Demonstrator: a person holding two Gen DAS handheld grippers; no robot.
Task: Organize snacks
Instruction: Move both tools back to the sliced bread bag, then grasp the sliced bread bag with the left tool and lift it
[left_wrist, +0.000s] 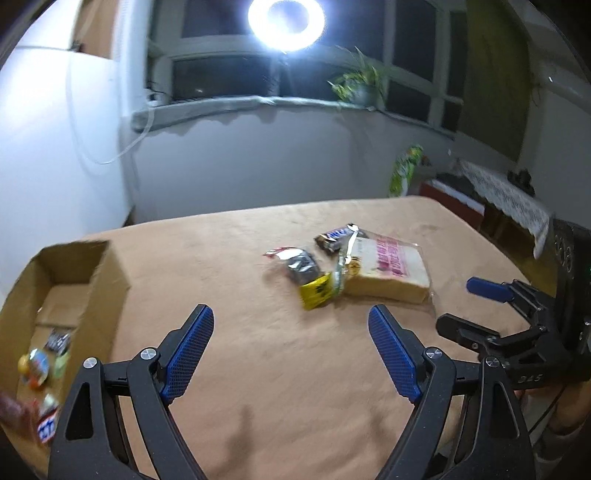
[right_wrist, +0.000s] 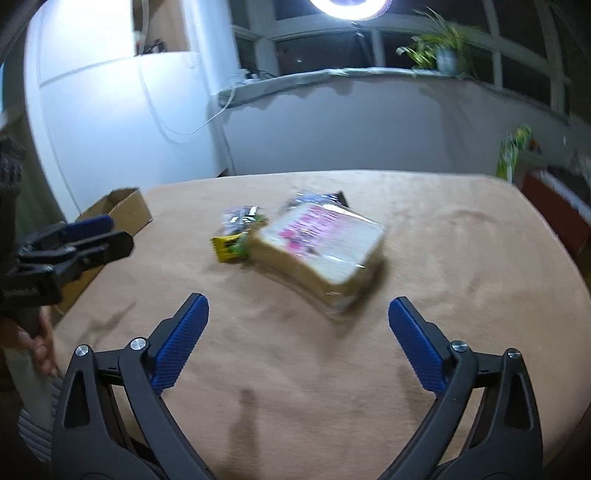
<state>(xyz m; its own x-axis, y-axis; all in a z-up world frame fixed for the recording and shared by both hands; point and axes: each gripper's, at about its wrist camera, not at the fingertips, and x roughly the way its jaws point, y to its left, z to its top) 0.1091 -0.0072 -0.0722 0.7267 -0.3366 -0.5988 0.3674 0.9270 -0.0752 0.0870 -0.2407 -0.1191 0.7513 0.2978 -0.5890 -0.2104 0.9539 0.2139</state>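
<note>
Both hand-held grippers, left (left_wrist: 291, 319) and right (right_wrist: 298, 312), gape empty, bread pack (right_wrist: 325, 251) just ahead.

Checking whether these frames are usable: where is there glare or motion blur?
Left wrist view: ring light blows out the top; cardboard box contents smear. Right wrist view: bread pack blurred, light clipped at the top edge.

Bare tablecloth (right_wrist: 295, 369) lies open ahead; snack pile (right_wrist: 295, 236) mid-table; cardboard box (left_wrist: 74, 280) walls the left.
</note>
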